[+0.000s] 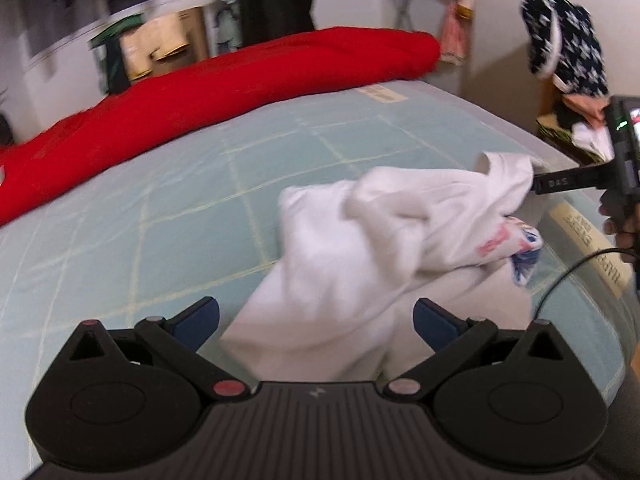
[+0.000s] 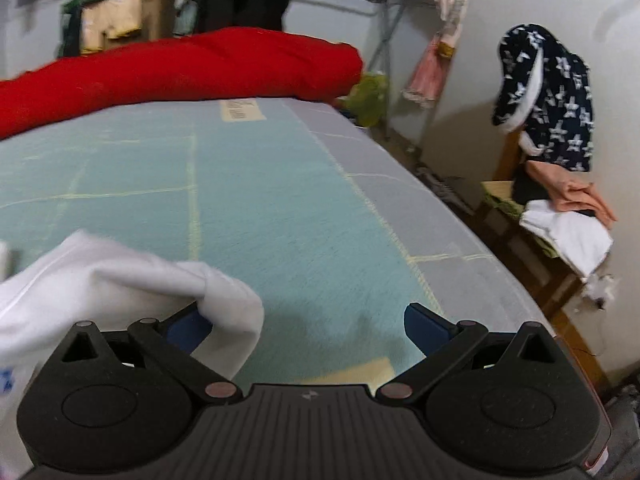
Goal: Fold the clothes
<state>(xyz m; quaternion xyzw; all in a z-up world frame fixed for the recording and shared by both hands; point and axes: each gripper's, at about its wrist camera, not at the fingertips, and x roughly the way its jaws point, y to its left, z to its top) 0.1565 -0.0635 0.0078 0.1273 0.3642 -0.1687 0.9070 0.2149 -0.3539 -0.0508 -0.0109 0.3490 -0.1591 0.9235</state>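
A crumpled white garment [image 1: 360,248] with a pink and blue print lies on the pale blue mattress [image 1: 160,208], near its right edge. My left gripper [image 1: 318,320] is open just above the garment's near end, with the cloth running between its blue pads [image 1: 200,320]. In the left wrist view, one black finger [image 1: 568,182] of the right gripper reaches into the garment's far right corner. My right gripper [image 2: 308,326] is open in its own view. A fold of the white garment [image 2: 160,280] drapes over its left finger, and the right pad [image 2: 428,328] is bare.
A red quilt [image 1: 224,92] lies rolled along the mattress's far side. Right of the bed, a wooden chair [image 2: 532,240] holds folded clothes, with a dark star-patterned garment [image 2: 548,96] over its back. A black cable [image 1: 568,276] trails over the right edge. Hanging clothes and boxes fill the background.
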